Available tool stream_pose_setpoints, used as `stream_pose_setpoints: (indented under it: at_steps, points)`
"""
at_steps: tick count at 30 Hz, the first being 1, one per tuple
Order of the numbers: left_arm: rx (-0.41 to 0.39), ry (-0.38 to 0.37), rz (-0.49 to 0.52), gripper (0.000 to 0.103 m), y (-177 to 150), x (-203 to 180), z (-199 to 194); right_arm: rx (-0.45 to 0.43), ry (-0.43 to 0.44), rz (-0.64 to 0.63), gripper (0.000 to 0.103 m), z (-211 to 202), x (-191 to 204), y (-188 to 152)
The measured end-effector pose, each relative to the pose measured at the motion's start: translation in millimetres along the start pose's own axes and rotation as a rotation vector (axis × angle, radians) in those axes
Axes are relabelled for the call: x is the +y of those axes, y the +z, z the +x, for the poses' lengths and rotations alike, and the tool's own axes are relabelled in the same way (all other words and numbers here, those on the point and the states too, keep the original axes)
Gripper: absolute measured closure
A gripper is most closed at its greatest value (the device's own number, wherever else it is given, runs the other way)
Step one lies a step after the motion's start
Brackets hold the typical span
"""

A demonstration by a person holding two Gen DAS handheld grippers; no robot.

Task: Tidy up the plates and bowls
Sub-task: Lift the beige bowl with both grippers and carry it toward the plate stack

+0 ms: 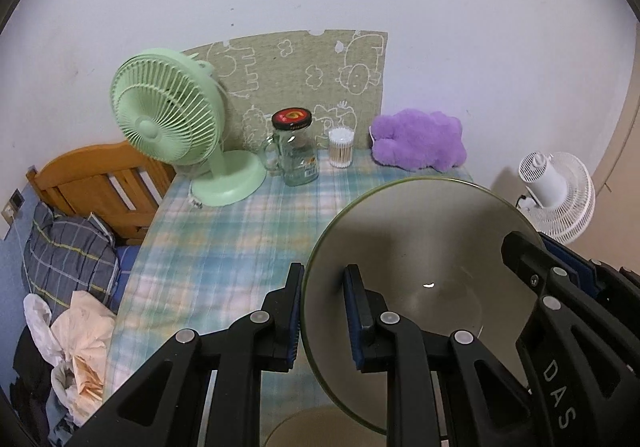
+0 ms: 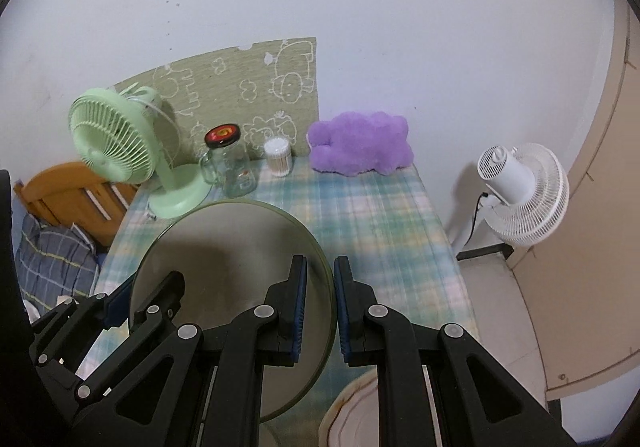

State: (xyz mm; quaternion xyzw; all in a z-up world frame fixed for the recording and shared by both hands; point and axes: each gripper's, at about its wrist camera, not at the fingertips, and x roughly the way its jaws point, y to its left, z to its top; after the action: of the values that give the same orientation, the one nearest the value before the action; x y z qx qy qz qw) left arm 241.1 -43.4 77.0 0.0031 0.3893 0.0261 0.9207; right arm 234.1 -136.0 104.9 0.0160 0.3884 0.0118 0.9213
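Observation:
A large grey-green bowl (image 1: 420,247) is held above the checked tablecloth (image 1: 224,247). My left gripper (image 1: 324,311) is shut on its left rim, one finger inside and one outside. My right gripper (image 2: 320,307) is shut on its right rim in the same way; the bowl (image 2: 224,247) fills the lower left of the right wrist view. Each gripper also shows in the other's view, the right one at the bowl's far side (image 1: 536,263) and the left one (image 2: 148,295). A pale plate (image 2: 352,407) lies below the bowl at the table's near edge, mostly hidden.
At the back of the table stand a green desk fan (image 1: 172,119), a glass jar with a black lid (image 1: 296,151), a cotton-swab tub (image 1: 341,149) and a purple plush (image 1: 420,145). A white floor fan (image 2: 524,191) stands right of the table. A bed with a wooden headboard (image 1: 100,183) is left.

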Motion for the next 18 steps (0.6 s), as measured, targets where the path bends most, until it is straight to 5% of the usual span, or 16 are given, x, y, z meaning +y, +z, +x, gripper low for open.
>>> stream_pose_setpoints:
  at_steps: [18]
  points:
    - [0.051, -0.034, 0.003, 0.085, -86.2, 39.5, -14.7, 0.036, -0.014, -0.007, 0.086, -26.1, 41.3, -92.7]
